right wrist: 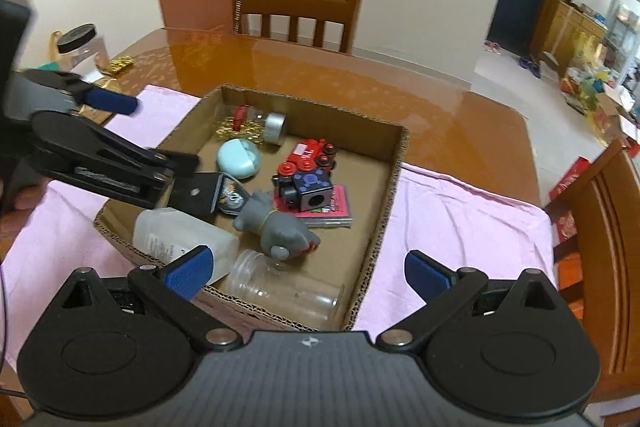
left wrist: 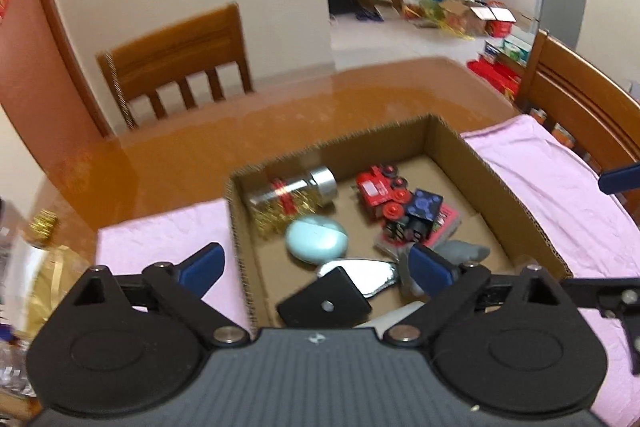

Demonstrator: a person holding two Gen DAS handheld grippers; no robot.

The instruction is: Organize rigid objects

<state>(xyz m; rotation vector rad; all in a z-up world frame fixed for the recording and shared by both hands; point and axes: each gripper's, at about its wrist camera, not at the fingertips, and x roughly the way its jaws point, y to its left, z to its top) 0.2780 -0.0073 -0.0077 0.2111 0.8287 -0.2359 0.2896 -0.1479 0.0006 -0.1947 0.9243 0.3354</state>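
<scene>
A shallow cardboard box (right wrist: 396,163) (left wrist: 452,143) sits on a pink cloth (right wrist: 452,211). In it lie a red toy train (right wrist: 310,157), a blue-black cube (right wrist: 314,189), a grey animal figure (right wrist: 276,227), a mint round case (right wrist: 238,159), a jar with gold filling (right wrist: 260,125), a clear glass jar (right wrist: 284,293), a white bottle (right wrist: 180,237), a black plate (left wrist: 324,303) and a shiny piece (left wrist: 368,273). My left gripper (left wrist: 316,265) is open and empty over the box's near end. My right gripper (right wrist: 308,269) is open and empty over the near edge.
The box stands on a glossy brown table (right wrist: 400,83). Wooden chairs (right wrist: 298,5) stand at the far side and right. A black-lidded clear jar (right wrist: 82,45) and gold items (right wrist: 120,65) sit at the table's left. The left gripper (right wrist: 132,143) shows in the right wrist view.
</scene>
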